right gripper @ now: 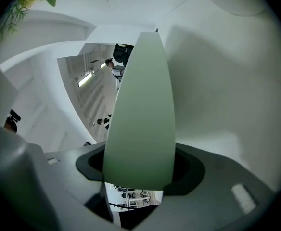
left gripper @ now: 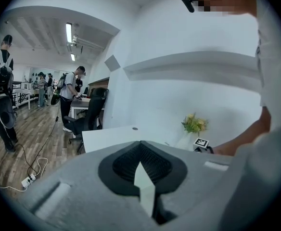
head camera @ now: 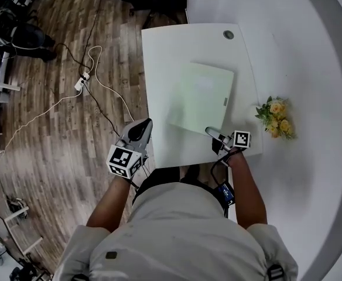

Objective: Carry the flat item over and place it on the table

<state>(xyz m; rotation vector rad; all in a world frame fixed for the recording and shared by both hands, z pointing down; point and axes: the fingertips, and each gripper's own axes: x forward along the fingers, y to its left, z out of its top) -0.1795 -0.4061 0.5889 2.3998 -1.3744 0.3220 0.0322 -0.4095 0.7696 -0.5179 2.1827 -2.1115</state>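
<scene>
The flat item (head camera: 200,98) is a pale green board with a small clasp on its right edge. It lies over the middle of the white table (head camera: 159,45), with a soft shadow along its left side. My right gripper (head camera: 213,134) is shut on its near corner. In the right gripper view the board (right gripper: 140,114) rises from between the dark pads of that gripper (right gripper: 138,177). My left gripper (head camera: 140,130) hangs off the table's front left corner, over the wooden floor, jaws together and holding nothing. Seen in its own view, the left gripper (left gripper: 143,177) shows only a thin pale sliver between its pads.
Yellow flowers (head camera: 276,117) stand right of the table against the white curved wall. A round grommet (head camera: 228,34) sits at the table's far edge. Cables and a power strip (head camera: 80,84) lie on the floor to the left. People (left gripper: 70,95) and an office chair (left gripper: 90,114) are farther back.
</scene>
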